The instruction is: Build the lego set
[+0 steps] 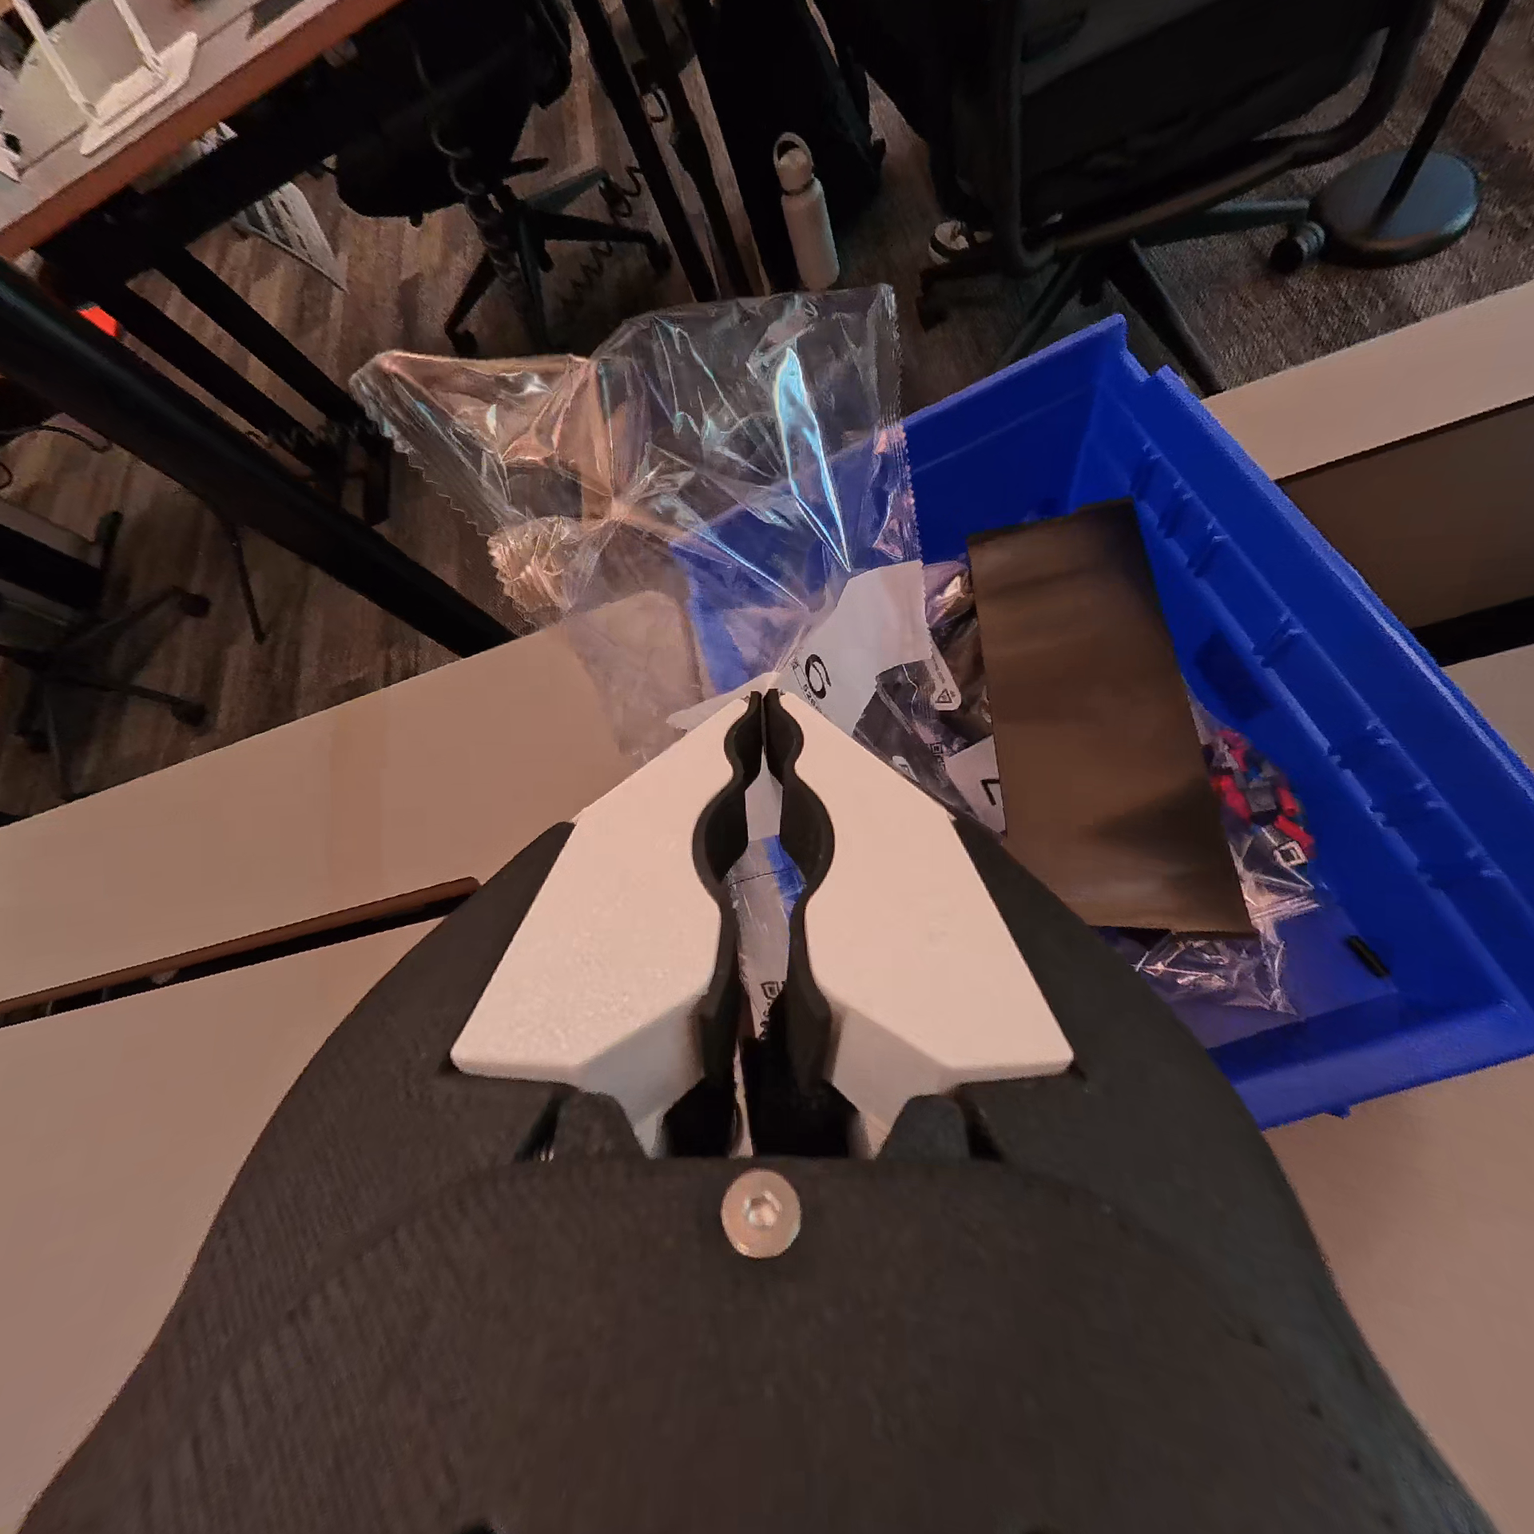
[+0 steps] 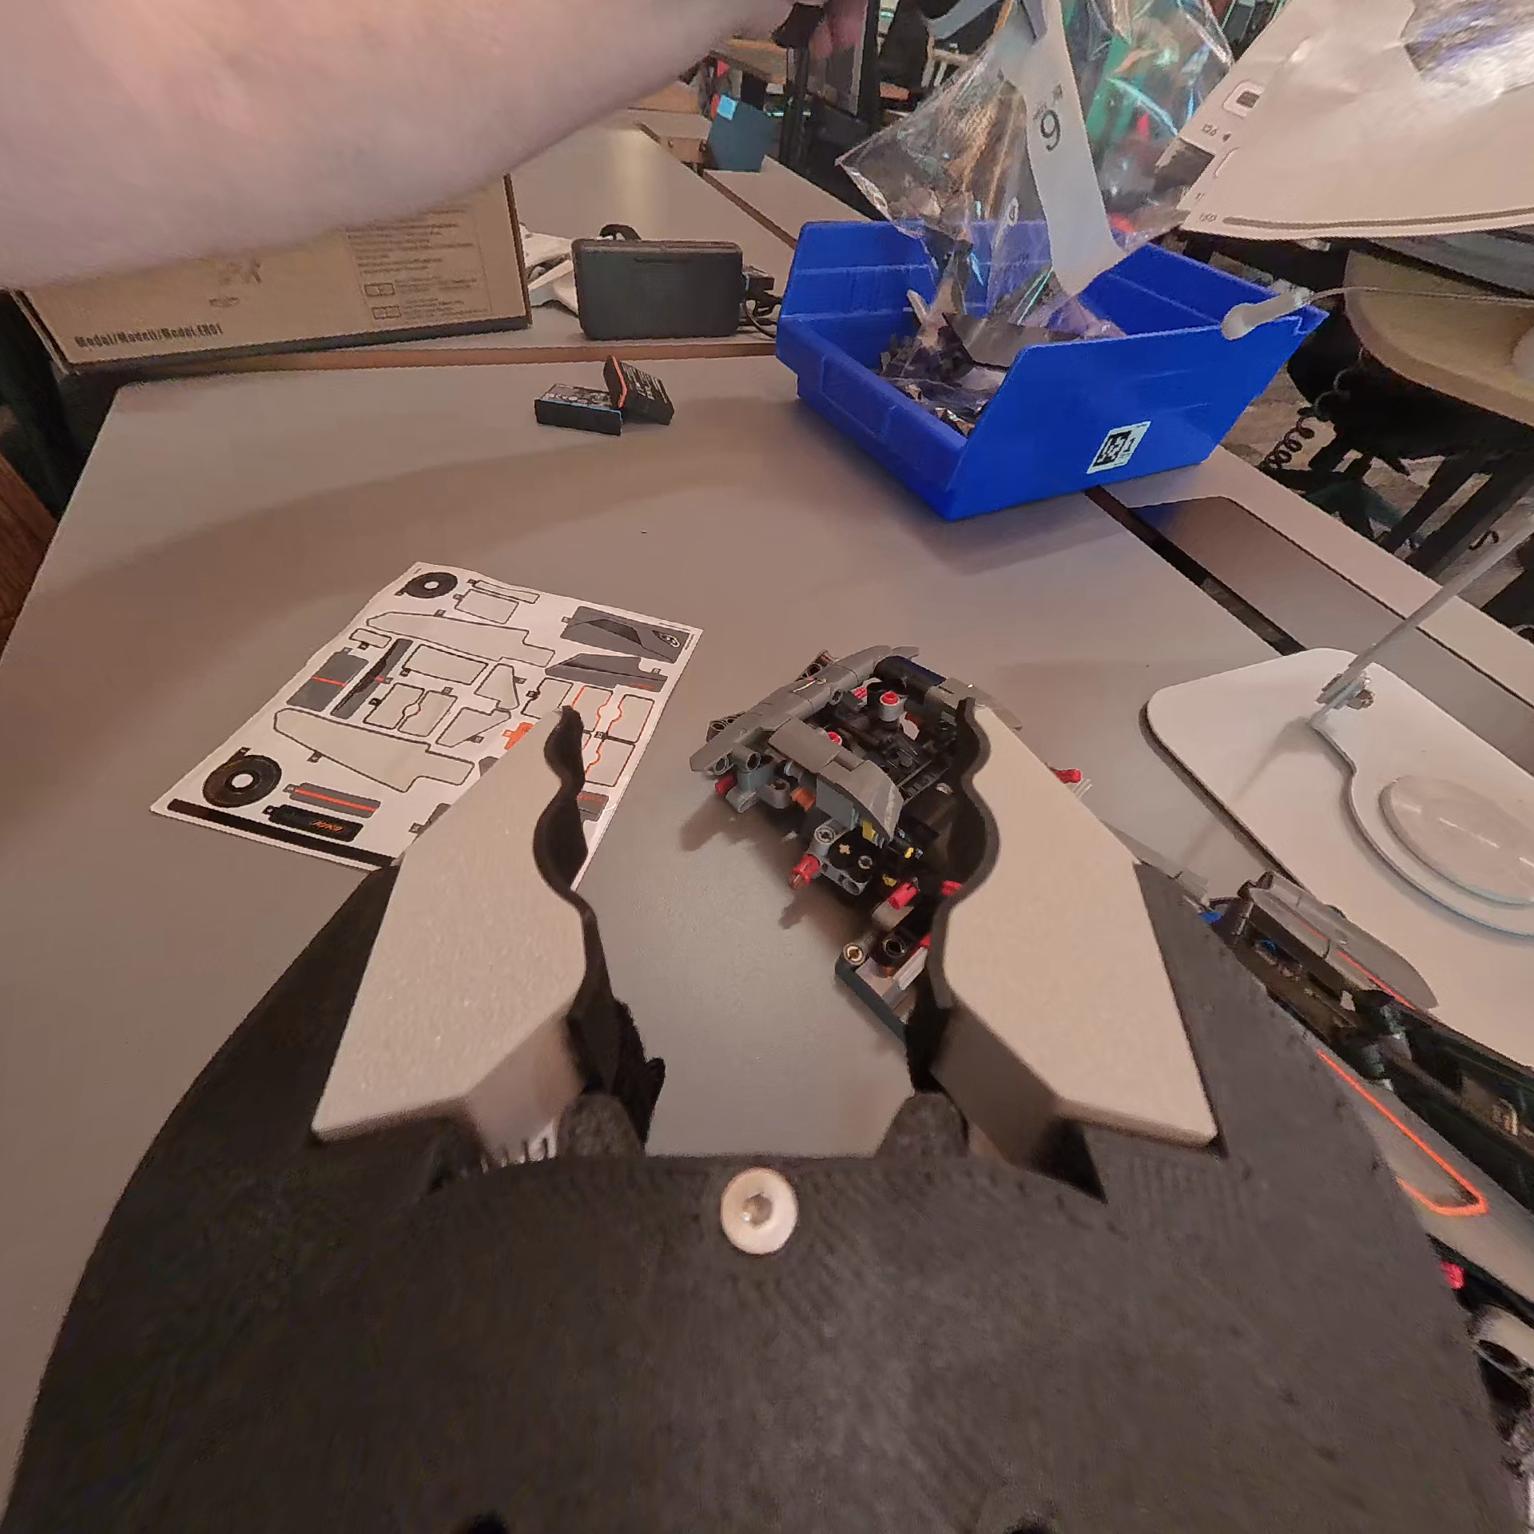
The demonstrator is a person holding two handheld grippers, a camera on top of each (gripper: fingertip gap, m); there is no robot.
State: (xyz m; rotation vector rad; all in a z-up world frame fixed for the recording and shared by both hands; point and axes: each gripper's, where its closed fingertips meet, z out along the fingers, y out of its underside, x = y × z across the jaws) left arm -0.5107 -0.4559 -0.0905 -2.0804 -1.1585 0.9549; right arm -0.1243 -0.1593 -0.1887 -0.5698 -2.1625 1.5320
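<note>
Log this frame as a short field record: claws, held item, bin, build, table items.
left claw: shut on clear plastic bag, lifted above the bin
right claw: open, empty, over the table
blue bin: holds more bags of parts
partial lego build: on the table, between the right claw's fingers
sticker sheet: flat, left of the build

We see that both grippers, the left gripper and the right gripper, have a black, rough-textured body with one silver screw in the middle. Their fingers are pale grey wedges, with wavy black pads on the inner side.
</note>
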